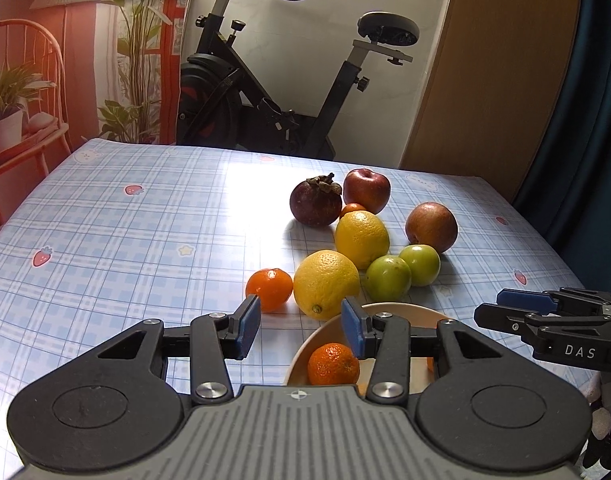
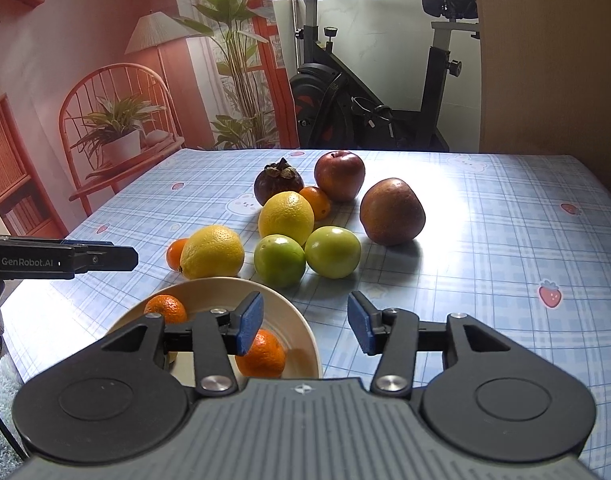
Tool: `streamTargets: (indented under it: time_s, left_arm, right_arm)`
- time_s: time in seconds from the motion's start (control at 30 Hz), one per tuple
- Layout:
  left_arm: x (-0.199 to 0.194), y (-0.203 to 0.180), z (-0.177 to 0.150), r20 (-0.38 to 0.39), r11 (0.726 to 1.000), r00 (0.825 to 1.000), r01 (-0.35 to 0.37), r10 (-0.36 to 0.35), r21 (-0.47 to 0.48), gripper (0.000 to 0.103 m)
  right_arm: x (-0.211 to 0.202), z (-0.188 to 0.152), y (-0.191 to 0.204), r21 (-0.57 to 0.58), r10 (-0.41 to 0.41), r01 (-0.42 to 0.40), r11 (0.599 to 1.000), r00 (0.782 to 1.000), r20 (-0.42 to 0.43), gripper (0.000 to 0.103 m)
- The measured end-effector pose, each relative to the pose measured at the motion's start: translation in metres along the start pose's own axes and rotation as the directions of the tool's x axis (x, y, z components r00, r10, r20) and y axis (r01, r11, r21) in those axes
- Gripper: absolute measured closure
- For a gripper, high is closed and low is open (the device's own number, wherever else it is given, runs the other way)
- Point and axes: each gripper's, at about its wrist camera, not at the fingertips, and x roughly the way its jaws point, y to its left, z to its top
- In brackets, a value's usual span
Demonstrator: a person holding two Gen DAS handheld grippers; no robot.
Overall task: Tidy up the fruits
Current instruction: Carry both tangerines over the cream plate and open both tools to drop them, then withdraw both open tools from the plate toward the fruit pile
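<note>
A cream bowl (image 1: 409,312) (image 2: 293,320) at the table's near edge holds two tangerines (image 2: 261,354) (image 2: 167,308); one shows in the left wrist view (image 1: 332,364). Beyond it lie two lemons (image 1: 326,284) (image 1: 361,238), two green fruits (image 1: 387,278) (image 1: 420,265), a loose tangerine (image 1: 270,289), a small tangerine (image 1: 351,209), a mangosteen (image 1: 315,202) and two red apples (image 1: 366,189) (image 1: 431,226). My left gripper (image 1: 301,330) is open and empty above the bowl's left rim. My right gripper (image 2: 305,322) is open and empty above the bowl's right rim.
The table has a blue plaid cloth (image 1: 125,240). An exercise bike (image 1: 265,92) stands behind the far edge. A wooden door (image 1: 497,72) is at the back right. The far edge and right edge of the table are in view.
</note>
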Motion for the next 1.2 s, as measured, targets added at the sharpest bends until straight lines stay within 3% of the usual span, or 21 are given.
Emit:
streamTargets:
  time_s: [0.33, 0.67, 1.2]
  left_arm:
    - [-0.006, 0.002, 0.004, 0.024, 0.999, 0.999, -0.037, 0.036, 0.019, 0.056]
    - [-0.009, 0.014, 0.012, 0.046, 0.998, 0.998, -0.051, 0.053, -0.041, 0.056]
    - [-0.007, 0.019, 0.035, 0.068, 0.998, 0.996, -0.061, 0.063, -0.029, 0.056]
  right_arm:
    - [-0.006, -0.002, -0.008, 0.034, -0.011, 0.011, 0.999, 1.000, 0.024, 0.053]
    - [-0.007, 0.000, -0.014, 0.048, -0.022, 0.020, 0.999, 0.999, 0.034, 0.053]
    - [0.007, 0.017, -0.015, -0.005, -0.008, 0.009, 1.000, 1.000, 0.017, 0.053]
